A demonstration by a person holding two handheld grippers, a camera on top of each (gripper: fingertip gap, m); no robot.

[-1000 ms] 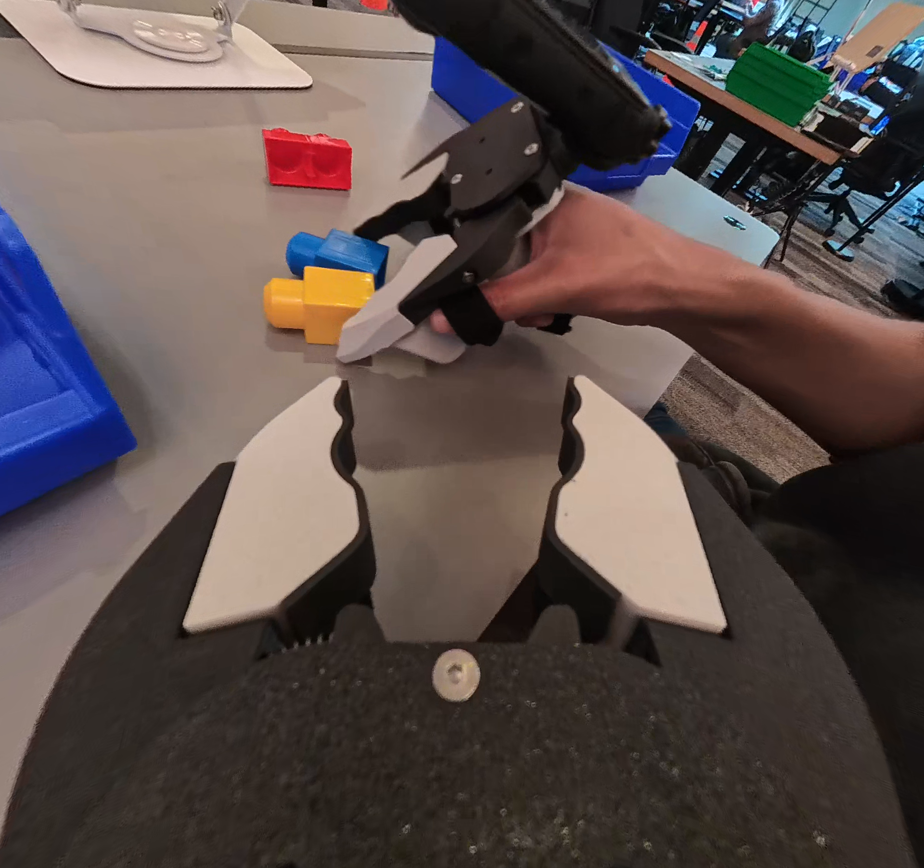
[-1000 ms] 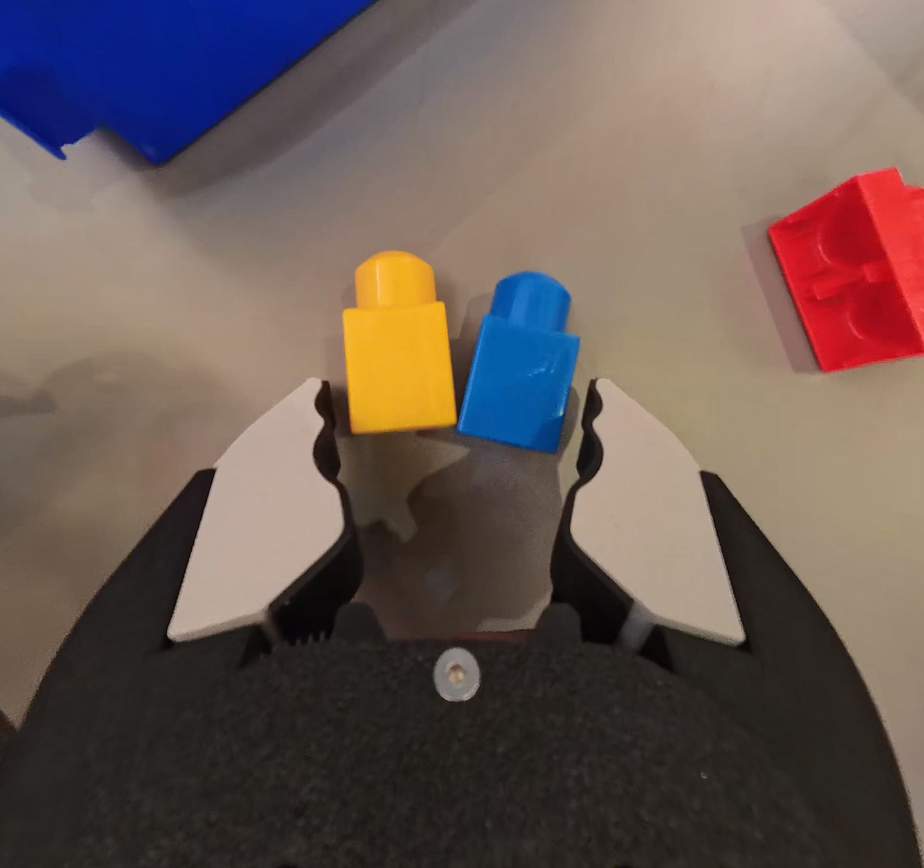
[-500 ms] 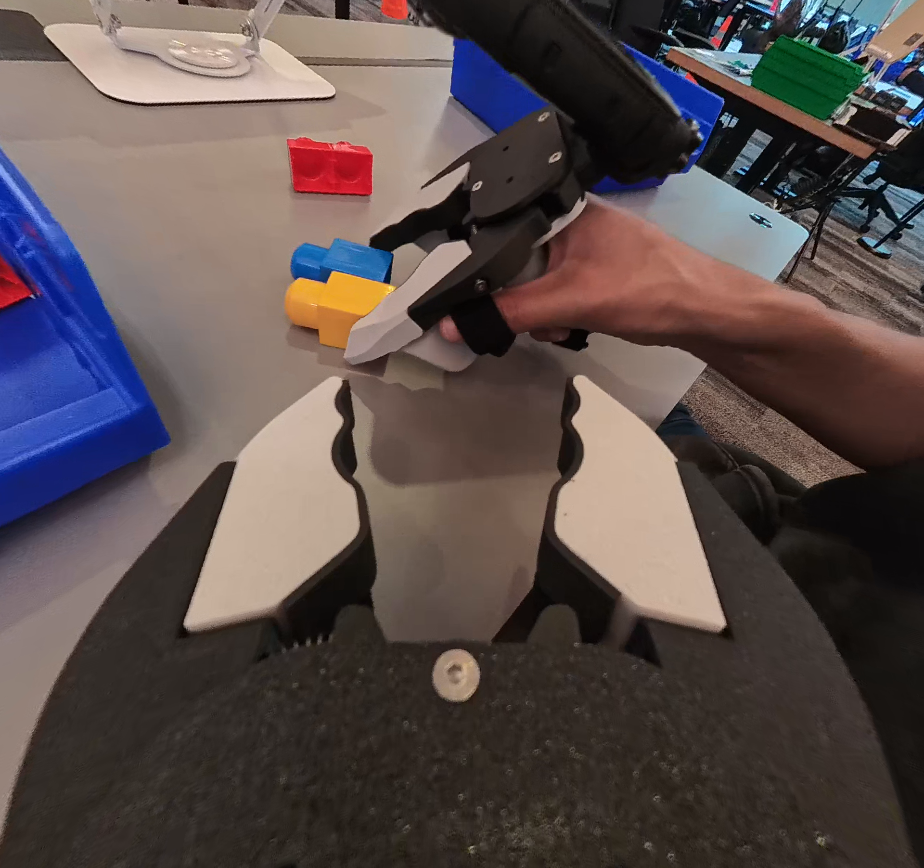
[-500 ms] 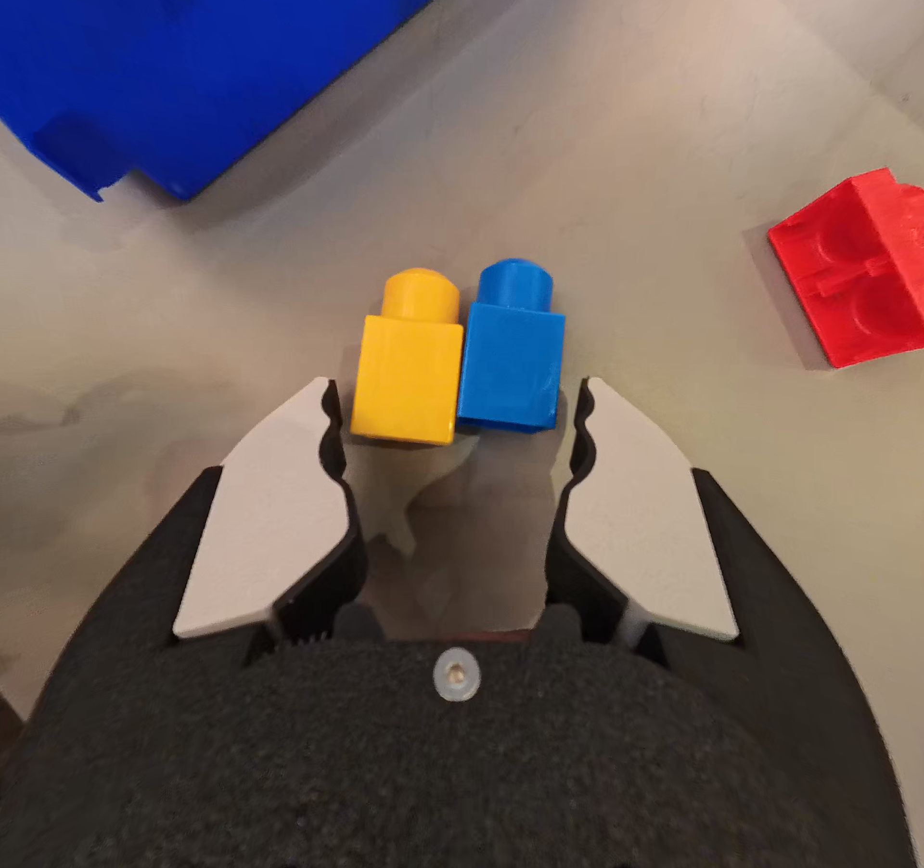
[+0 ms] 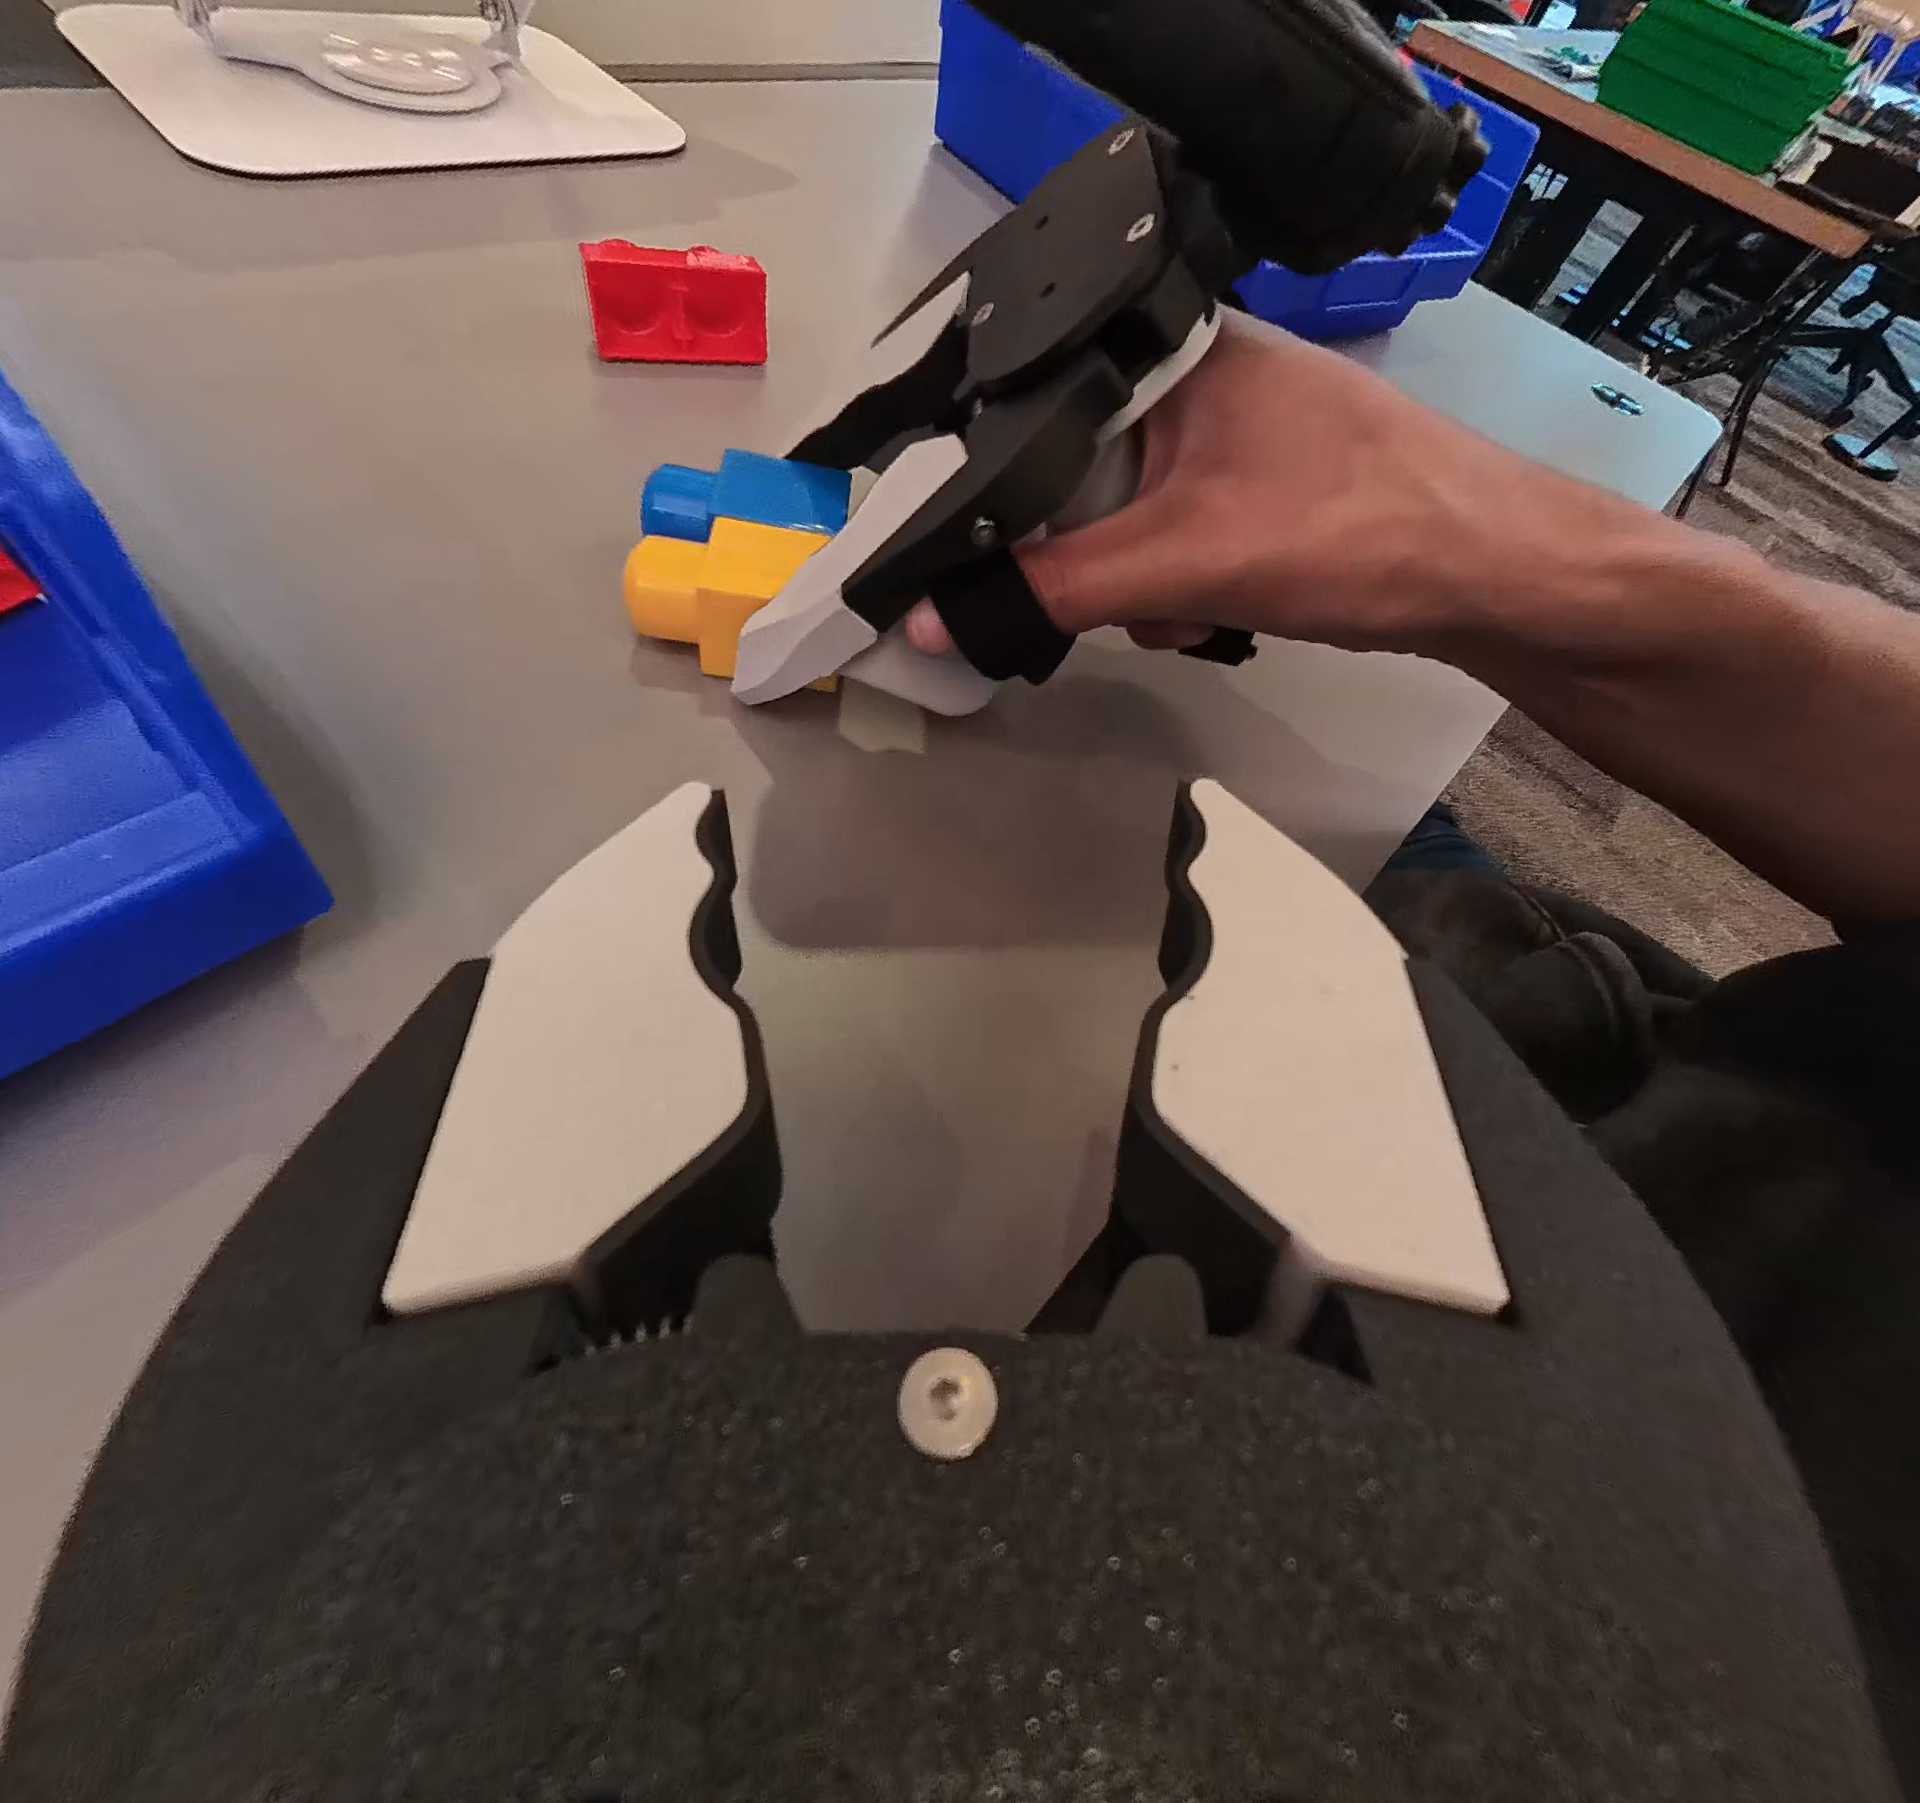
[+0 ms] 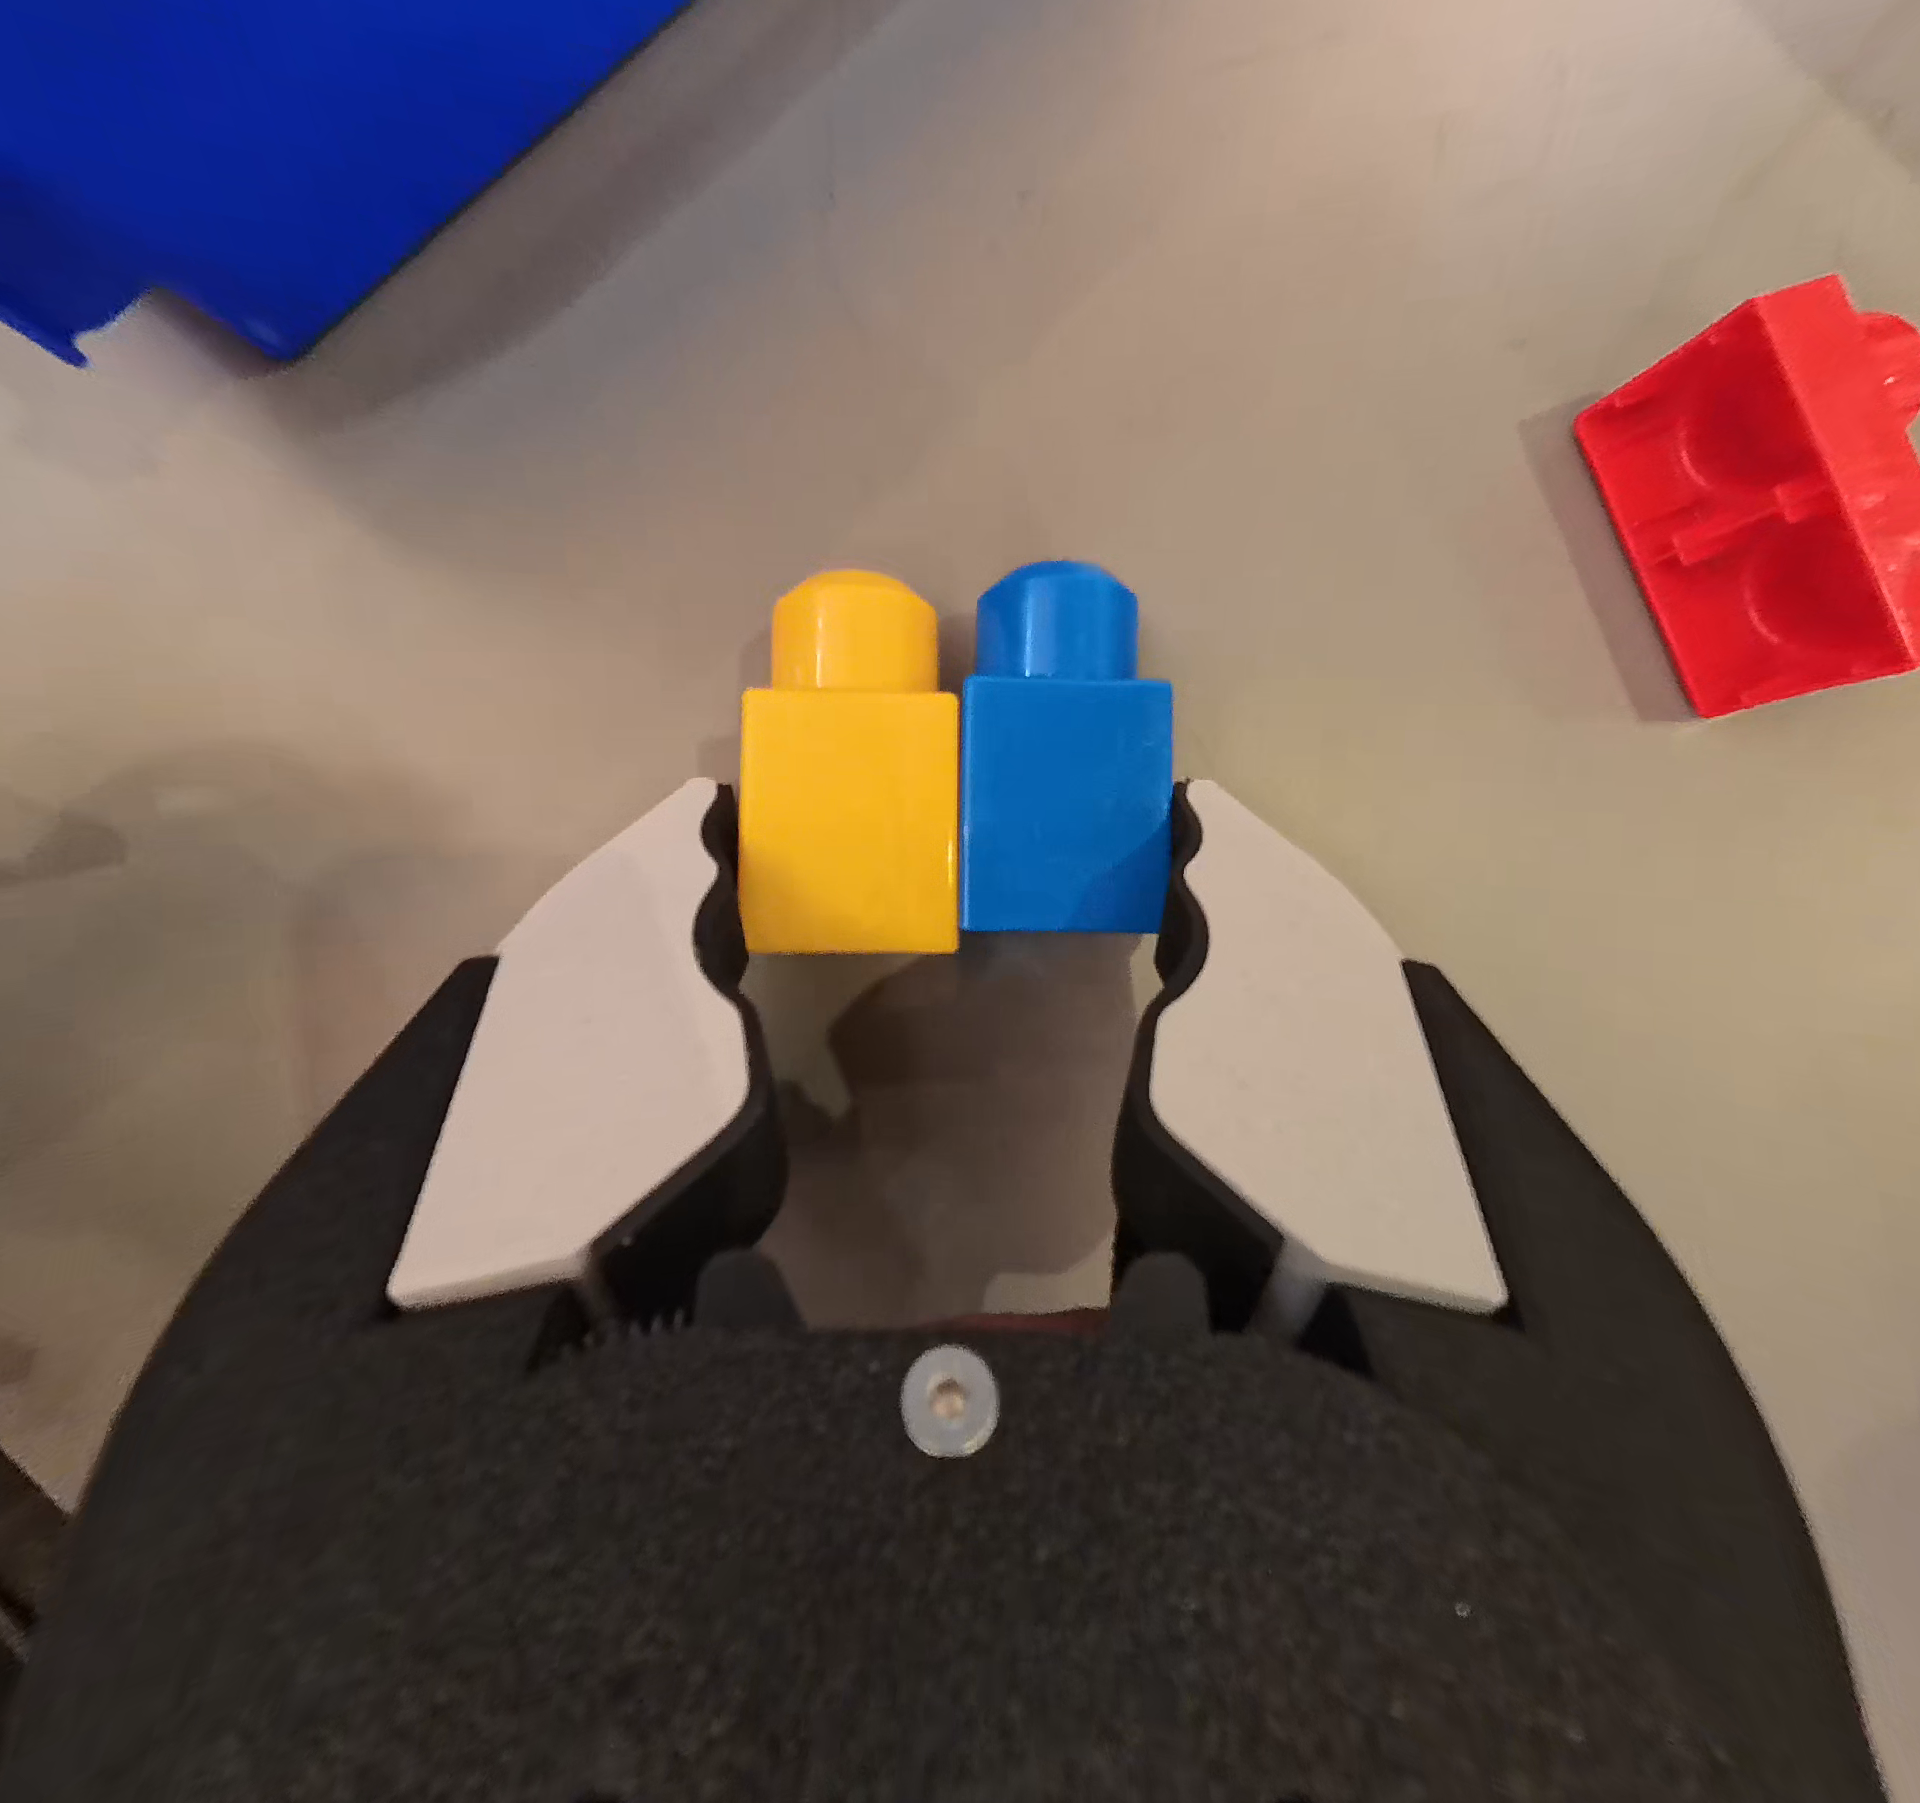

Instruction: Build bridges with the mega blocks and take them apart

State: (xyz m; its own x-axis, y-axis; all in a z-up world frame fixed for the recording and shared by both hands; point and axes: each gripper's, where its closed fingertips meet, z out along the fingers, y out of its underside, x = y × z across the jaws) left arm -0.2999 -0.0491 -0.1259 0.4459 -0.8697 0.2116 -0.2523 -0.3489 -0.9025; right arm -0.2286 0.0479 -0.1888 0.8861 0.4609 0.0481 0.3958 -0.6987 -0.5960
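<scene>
A: Where is the right tool (image 6: 951, 865)?

B: Low over the desk (image 6: 1247, 299), spread wide, with the yellow block (image 6: 847, 818) and the blue block (image 6: 1065, 808) together between its fingertips. One fingertip (image 6: 665, 870) meets the yellow block's outer side, the other the blue block's. Whether it presses them or only touches, I cannot tell.

A: How do the two blocks lie?

B: On their sides, flank against flank, studs pointing away from the tool. Both seem to rest on the desk.

A: And the left tool (image 5: 951, 865)?

B: Wide open, holding nothing, only bare desk showing between its fingers. It sits nearer the desk's front edge, looking toward the right tool, which a person's hand (image 5: 1278, 496) grips.

A: What lies farther out?

B: A red block (image 5: 675, 304), two studs wide, lies well apart from the pair with its hollow underside showing. A blue bin (image 5: 135, 818) stands on the desk at the left of the left wrist view, another blue bin (image 5: 1382, 278) behind the right tool, and a white stand (image 5: 364, 91) sits at the far side.
</scene>
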